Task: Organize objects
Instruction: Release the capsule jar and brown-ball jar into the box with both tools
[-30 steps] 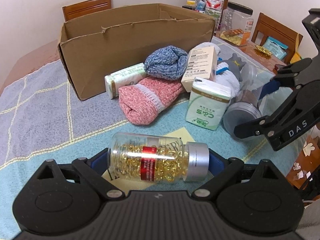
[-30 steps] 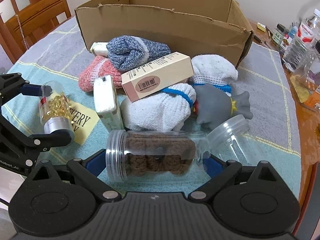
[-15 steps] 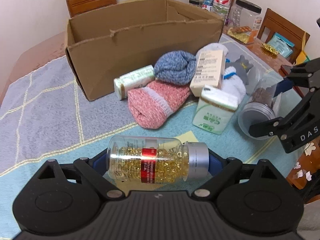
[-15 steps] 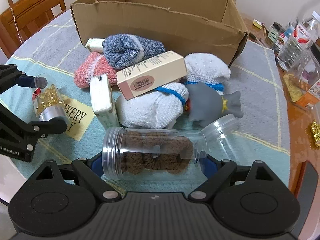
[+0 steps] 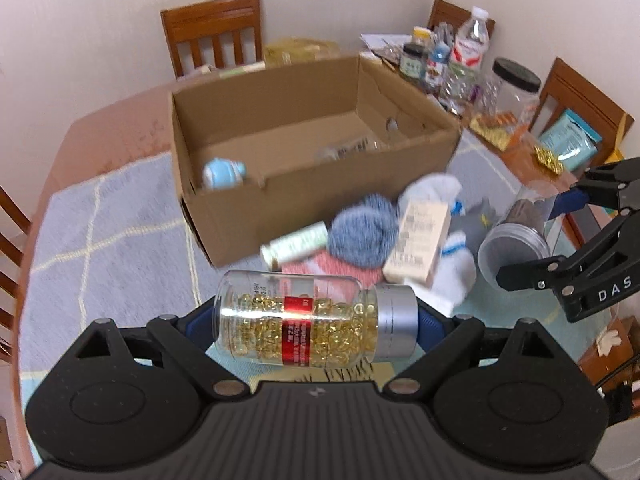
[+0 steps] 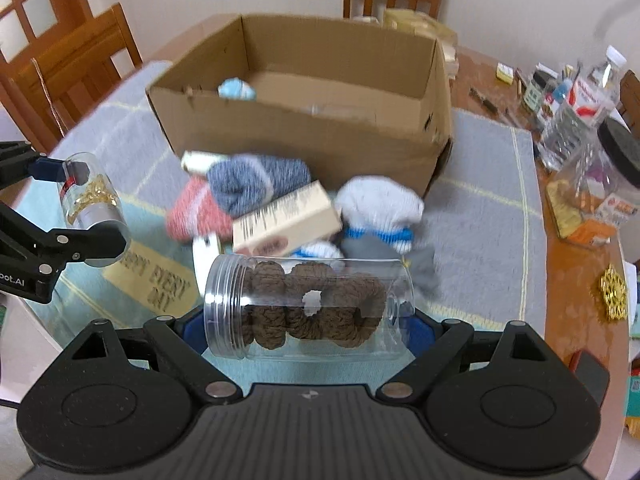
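Both pairs of jaws are clamping jars endwise above the table: the left gripper (image 5: 316, 320) is pressing its blue pads on the base and silver cap of a clear bottle of golden capsules (image 5: 308, 326), while the right gripper (image 6: 308, 320), whose jaws have just been closing, is gripping a lidless clear plastic jar of brown knitted rings (image 6: 308, 308).

Only the left wrist view is looking deep into the open brown cardboard box (image 5: 320, 208), where a pale blue-and-white item (image 5: 223, 173) is lying in the near left corner beside something clear and blurred. Only the right wrist view is showing the yellow card (image 6: 156, 284) on the light blue checked cloth (image 6: 480, 220), its lettering reading roughly "EVERY".

"DAS" is showing white on the right gripper's arm; "bot.AI", cut off at the frame edge, is showing on the left one's. Text on the bottle's red label is too small to read.

Motion blur is smearing the heap before the box: a blue knitted roll (image 6: 256, 184), a pink one (image 6: 192, 212), a beige carton (image 6: 284, 220) and white bundles (image 6: 376, 204).
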Demonstrator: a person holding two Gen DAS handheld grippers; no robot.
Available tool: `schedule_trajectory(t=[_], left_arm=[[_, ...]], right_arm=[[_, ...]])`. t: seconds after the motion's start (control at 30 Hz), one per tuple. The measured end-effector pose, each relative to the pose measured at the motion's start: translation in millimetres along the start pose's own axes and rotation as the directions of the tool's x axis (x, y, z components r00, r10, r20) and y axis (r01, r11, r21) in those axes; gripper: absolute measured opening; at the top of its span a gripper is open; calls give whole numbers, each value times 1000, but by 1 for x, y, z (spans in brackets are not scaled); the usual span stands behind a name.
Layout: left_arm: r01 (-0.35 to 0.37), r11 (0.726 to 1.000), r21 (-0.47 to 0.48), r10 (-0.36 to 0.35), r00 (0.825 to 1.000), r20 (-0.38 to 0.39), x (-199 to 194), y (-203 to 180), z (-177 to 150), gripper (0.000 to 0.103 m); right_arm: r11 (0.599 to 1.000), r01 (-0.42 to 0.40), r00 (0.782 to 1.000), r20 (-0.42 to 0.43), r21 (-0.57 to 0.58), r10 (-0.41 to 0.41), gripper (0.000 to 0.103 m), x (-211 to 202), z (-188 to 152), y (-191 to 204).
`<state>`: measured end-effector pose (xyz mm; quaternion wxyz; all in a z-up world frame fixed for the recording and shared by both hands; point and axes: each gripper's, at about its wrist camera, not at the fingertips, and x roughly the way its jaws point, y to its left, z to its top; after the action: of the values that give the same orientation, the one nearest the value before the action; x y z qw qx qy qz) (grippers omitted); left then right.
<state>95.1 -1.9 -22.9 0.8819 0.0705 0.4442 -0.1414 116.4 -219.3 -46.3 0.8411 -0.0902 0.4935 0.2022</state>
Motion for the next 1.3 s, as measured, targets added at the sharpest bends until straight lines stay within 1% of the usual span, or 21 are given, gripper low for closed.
schedule_trajectory(t=[0.13,0.33,0.43,0.63,0.8,0.93,1.07,1.17,1.3], left_arm=[[-13,1000,-5,13,1000,20,-5,1,23,94],[-29,999,18,27,997,68,-2,9,60,94],[-39,999,20,37,996,85,5,16,79,94],[-47,999,10,46,996,77,29,33,105,94],[-41,999,-11,42,997,57,49,45,111,94],[-52,998,-37,54,997,49,62,52,113,94],[-55,998,-40,57,997,54,68,57,114,99],[-80,996,-32,81,995,51,70,58,113,99],[-74,996,-46,76,996,49,69,61,109,100]], right_arm=[[1000,-16,999,32,-11,17,94,-8,19,-6],[999,-19,997,76,-27,21,94,-14,51,-7],[1000,-5,995,98,-26,7,94,-15,67,-6],[1000,17,990,139,-17,-14,94,-12,101,-8],[999,31,991,133,12,-33,94,4,120,-14],[999,39,992,119,27,-42,94,18,130,-17],[998,52,992,112,31,-55,94,29,140,-18],[998,66,993,95,18,-68,94,41,144,-15],[998,66,995,71,4,-66,94,55,147,-11]])
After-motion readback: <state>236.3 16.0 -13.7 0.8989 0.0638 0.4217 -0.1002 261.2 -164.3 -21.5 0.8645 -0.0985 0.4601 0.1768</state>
